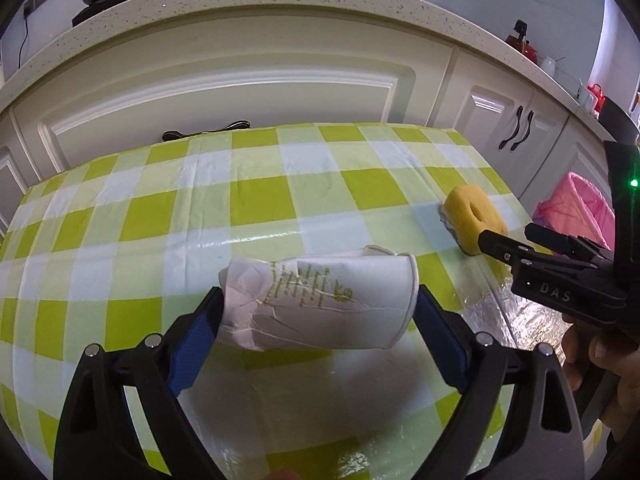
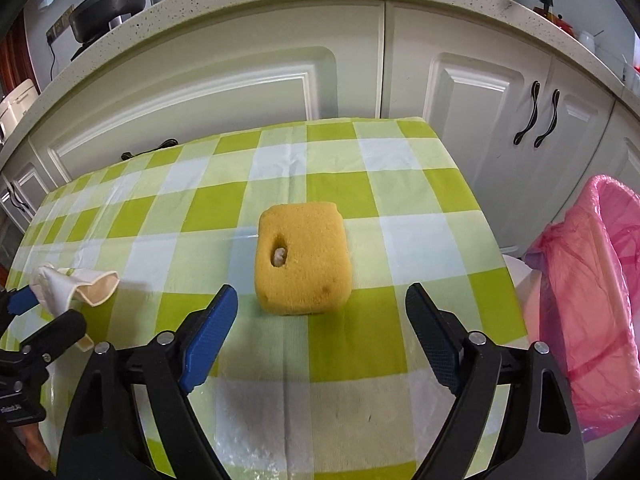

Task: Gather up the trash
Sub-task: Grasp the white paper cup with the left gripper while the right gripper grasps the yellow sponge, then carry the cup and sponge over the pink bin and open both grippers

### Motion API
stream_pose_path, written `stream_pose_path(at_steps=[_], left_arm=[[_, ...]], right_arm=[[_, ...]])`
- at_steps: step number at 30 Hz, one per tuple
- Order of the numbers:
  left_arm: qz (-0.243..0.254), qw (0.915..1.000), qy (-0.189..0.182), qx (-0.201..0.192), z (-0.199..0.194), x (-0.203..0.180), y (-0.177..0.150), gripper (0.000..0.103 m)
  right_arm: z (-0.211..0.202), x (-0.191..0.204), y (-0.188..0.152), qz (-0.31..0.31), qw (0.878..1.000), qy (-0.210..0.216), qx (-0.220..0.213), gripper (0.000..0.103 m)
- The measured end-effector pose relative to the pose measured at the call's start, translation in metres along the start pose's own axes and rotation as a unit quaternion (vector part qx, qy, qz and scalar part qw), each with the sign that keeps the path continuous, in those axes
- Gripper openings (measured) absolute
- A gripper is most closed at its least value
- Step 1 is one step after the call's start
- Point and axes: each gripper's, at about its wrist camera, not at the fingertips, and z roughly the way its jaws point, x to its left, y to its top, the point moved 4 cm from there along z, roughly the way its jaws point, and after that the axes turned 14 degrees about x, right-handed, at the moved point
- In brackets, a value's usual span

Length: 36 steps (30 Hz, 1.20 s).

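A crumpled white paper cup [image 1: 320,320] with green print lies sideways between my left gripper's [image 1: 318,304] blue pads, which press on its base and its rim. From the right wrist view the same cup [image 2: 76,284] is at the far left in the left gripper [image 2: 50,310]. A yellow sponge [image 2: 302,260] with a small hole lies on the green checked tablecloth [image 2: 360,184], just ahead of my right gripper [image 2: 322,292]. That gripper stands open, and its pads do not touch the sponge. From the left wrist view the sponge [image 1: 474,220] is near the table's right edge, by the right gripper [image 1: 508,236].
A bin lined with a pink bag [image 2: 592,280] stands off the table's right side, and part of the pink bag [image 1: 576,208] shows in the left wrist view too. White kitchen cabinets [image 2: 280,80] and a speckled counter run behind the table. A person's hand [image 1: 596,364] holds the right gripper.
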Motion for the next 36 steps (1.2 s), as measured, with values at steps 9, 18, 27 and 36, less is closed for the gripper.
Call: stream_pose_path(at_steps=[9, 18, 27, 36], left_arm=[[-0.006, 1.0000, -0.006, -0.005, 0.000, 0.005, 0.005, 0.090], [-0.008, 0.9999, -0.007, -0.010, -0.005, 0.006, 0.007, 0.090], [-0.001, 0.9996, -0.014, -0.023, -0.024, -0.010, 0.007, 0.090], [0.024, 0.9984, -0.025, -0.044, -0.057, -0.049, 0.011, 0.090]], right_arm=[[0.011, 0.014, 0.013, -0.016, 1.000, -0.010, 0.011, 0.069], [0.011, 0.021, 0.009, -0.035, 0.999, -0.013, 0.012, 0.050], [-0.036, 0.003, -0.009, -0.013, 1.000, 0.006, -0.020, 0.050], [-0.089, -0.037, -0.033, 0.017, 0.999, 0.006, -0.048, 0.050]])
